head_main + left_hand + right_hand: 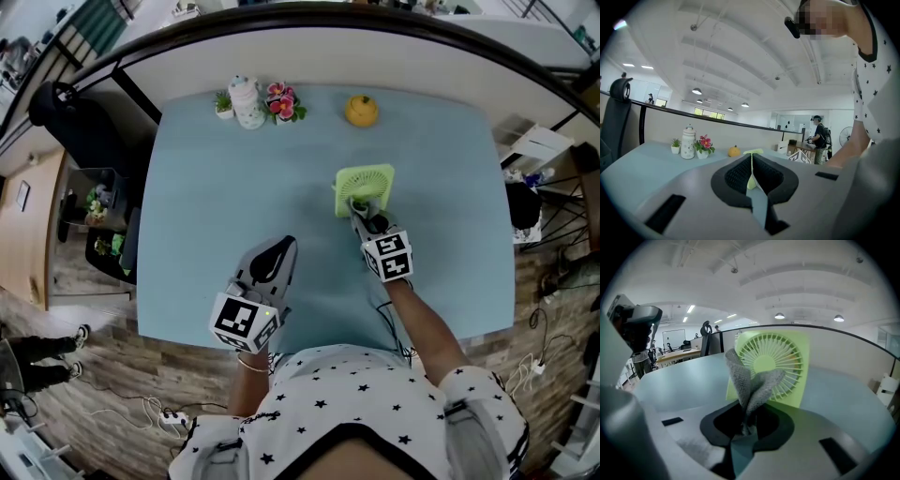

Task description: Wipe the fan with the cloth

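Observation:
A small square green fan (367, 184) stands upright in the middle of the light blue table (206, 206). My right gripper (362, 214) is just in front of it, shut on a grey cloth (359, 207). In the right gripper view the cloth (749, 383) sticks up from the gripper (747, 422) in two folds, against the fan's grille (772, 365) or just short of it. My left gripper (282, 249) rests lower left of the fan, well apart from it, shut with nothing in it. In the left gripper view the closed gripper (751, 165) points at the fan's top edge (753, 151).
Along the table's far edge stand a small potted plant (223, 105), a white jar (248, 101), a pot of pink flowers (282, 103) and a yellow fruit-shaped ornament (361, 110). A black office chair (67, 120) is off the table's left side.

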`<act>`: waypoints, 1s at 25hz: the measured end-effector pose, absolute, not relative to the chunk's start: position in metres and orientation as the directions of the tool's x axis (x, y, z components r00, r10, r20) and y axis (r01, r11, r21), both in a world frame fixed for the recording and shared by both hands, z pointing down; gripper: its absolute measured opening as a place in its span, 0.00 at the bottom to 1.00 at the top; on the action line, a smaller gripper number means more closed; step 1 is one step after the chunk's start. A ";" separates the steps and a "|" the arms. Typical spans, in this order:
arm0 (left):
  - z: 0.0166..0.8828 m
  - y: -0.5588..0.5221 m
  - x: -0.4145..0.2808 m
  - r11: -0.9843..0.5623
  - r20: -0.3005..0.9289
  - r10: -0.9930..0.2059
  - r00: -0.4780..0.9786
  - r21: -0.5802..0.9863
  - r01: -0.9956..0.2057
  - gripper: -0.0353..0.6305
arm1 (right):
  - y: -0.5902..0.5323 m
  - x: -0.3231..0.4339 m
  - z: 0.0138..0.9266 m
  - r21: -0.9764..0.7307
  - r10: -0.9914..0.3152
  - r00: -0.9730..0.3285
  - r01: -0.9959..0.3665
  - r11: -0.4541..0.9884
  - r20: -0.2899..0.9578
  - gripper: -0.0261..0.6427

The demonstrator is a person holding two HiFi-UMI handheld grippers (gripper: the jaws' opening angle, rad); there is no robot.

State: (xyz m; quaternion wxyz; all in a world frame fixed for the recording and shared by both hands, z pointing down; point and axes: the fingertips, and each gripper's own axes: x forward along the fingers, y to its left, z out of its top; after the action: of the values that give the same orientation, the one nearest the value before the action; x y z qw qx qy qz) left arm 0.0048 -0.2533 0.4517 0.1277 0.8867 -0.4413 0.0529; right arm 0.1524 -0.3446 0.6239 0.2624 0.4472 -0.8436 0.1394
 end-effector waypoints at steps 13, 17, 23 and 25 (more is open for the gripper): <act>0.453 -0.252 0.006 -0.580 0.213 -0.766 0.607 0.177 -0.795 0.10 | -0.356 0.234 0.633 -0.059 -0.760 -0.300 -0.943 0.328 0.577 0.12; 0.453 -0.252 0.006 -0.581 0.214 -0.766 0.607 0.175 -0.795 0.10 | -0.357 0.234 0.634 -0.062 -0.760 -0.300 -0.944 0.325 0.577 0.12; 0.450 -0.251 0.001 -0.570 0.212 -0.776 0.594 0.169 -0.804 0.10 | -0.355 0.238 0.627 -0.071 -0.773 -0.295 -0.948 0.310 0.562 0.12; 0.449 -0.252 0.001 -0.574 0.208 -0.774 0.598 0.168 -0.802 0.10 | -0.353 0.239 0.614 -0.101 -0.796 -0.298 -0.952 0.289 0.527 0.12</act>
State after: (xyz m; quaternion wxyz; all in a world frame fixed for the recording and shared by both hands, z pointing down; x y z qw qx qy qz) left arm 0.0015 -0.2518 0.4486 0.1227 0.8853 -0.4451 0.0557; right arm 0.2393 -0.3532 0.6144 0.1924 0.5605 -0.7795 0.2030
